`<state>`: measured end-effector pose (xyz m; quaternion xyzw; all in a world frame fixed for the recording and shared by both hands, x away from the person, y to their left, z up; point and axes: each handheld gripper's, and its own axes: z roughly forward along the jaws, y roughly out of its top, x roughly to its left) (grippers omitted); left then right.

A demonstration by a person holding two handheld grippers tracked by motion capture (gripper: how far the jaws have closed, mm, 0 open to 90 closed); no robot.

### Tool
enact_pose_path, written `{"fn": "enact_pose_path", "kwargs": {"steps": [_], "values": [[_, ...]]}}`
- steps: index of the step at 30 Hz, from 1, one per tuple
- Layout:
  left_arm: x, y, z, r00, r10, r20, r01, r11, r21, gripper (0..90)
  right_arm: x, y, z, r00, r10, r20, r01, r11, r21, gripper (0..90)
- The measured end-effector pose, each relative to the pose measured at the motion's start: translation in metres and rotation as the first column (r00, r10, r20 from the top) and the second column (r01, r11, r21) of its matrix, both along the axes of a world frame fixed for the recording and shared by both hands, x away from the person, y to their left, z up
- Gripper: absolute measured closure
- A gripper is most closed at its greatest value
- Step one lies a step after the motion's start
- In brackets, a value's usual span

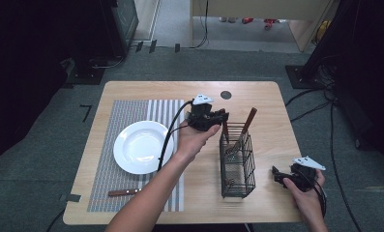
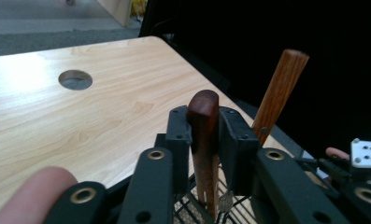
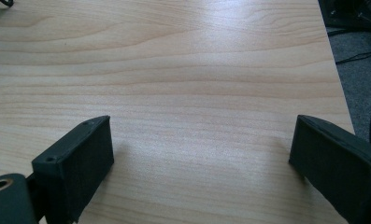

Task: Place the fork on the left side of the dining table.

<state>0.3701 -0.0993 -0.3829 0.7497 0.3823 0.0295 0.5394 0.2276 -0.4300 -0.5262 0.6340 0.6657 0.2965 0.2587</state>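
On the wooden table point(image 1: 131, 92), a wire cutlery basket point(image 1: 237, 169) is standing right of the white plate point(image 1: 140, 146) and striped placemat point(image 1: 126, 108). Above the basket's far end, the left gripper point(image 2: 203, 128) is clamping the dark wooden handle point(image 2: 204, 140) of an upright utensil. The right gripper point(image 3: 202, 158) is resting near the table's right edge, jaws wide with nothing between them.

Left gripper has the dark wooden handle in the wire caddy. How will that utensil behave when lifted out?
The utensil looks rigid, so it should rise without flexing. Its smooth, rounded handle may slip or swing in the left gripper, pinched near the top. The light-looking wire caddy could snag it and tip.
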Motion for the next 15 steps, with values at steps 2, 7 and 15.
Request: {"fn": "enact_pose_path", "kwargs": {"steps": [2, 7, 15], "values": [[0.001, 0.001, 0.002, 0.9998, -0.016, -0.016, 0.015, 0.9994, -0.031, 81.7, 0.0, 0.0, 0.0, 1.0, -0.001, 0.0, 0.001, 1.0, 0.001, 5.9], [0.002, 0.002, 0.007, 0.9998, -0.021, 0.007, 0.021, 0.9971, -0.074, 82.1, 0.0, 0.0, 0.0, 1.0, -0.002, -0.001, 0.002, 1.0, -0.001, 5.9], [-0.005, 0.017, 0.029, 0.9973, 0.019, 0.071, -0.009, 0.9898, -0.142, 82.2, 0.0, 0.0, 0.0, 1.0, -0.002, 0.0, 0.002, 1.0, -0.001, 5.9]]}}
